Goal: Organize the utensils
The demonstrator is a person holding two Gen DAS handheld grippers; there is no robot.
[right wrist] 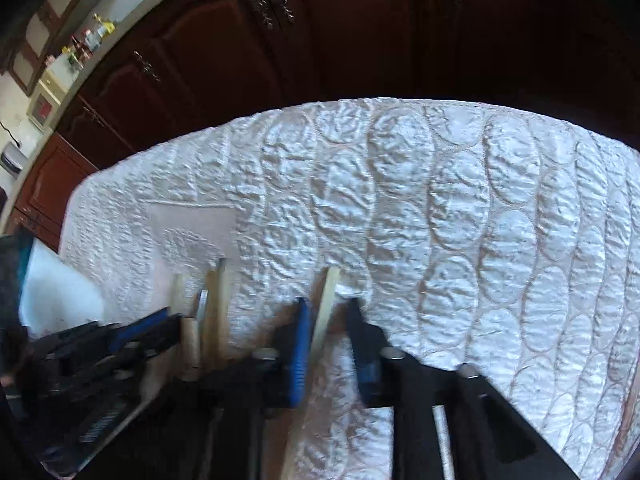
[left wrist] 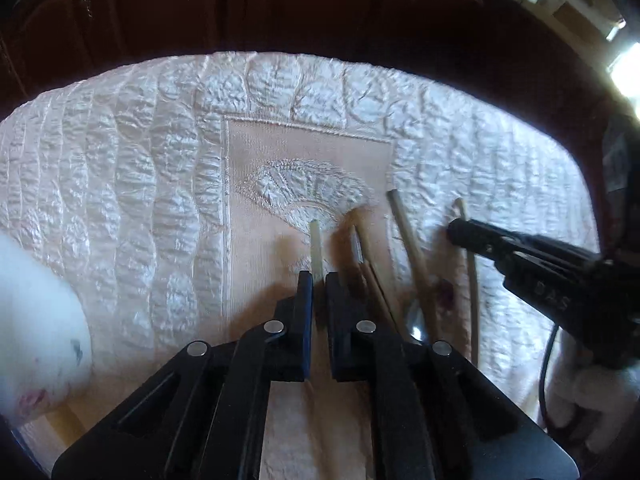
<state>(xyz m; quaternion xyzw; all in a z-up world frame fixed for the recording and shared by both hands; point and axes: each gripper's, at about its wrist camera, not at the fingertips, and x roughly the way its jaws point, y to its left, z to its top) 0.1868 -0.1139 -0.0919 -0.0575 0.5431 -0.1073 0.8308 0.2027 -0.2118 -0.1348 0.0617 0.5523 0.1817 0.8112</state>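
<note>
Utensils with pale wooden handles lie side by side on a white quilted cloth, their ends pointing toward the far edge of the table. Stitched into the cloth is a smooth beige panel carrying an embroidered fan motif, and several of the handles rest across it. Behind the table runs a wall of dark reddish wooden cabinets with ornate metal pulls; at the far left of the right wrist view a light countertop holds small bottles (too blurred to name).

A white rounded container sits at the left edge of the left wrist view; its contents cannot be made out.

The left gripper has its jaws drawn narrow around one pale handle, which sticks out beyond the fingertips. The right gripper straddles another pale handle lying apart from the rest, jaws close about it, though blur hides whether both pads press on it.
</note>
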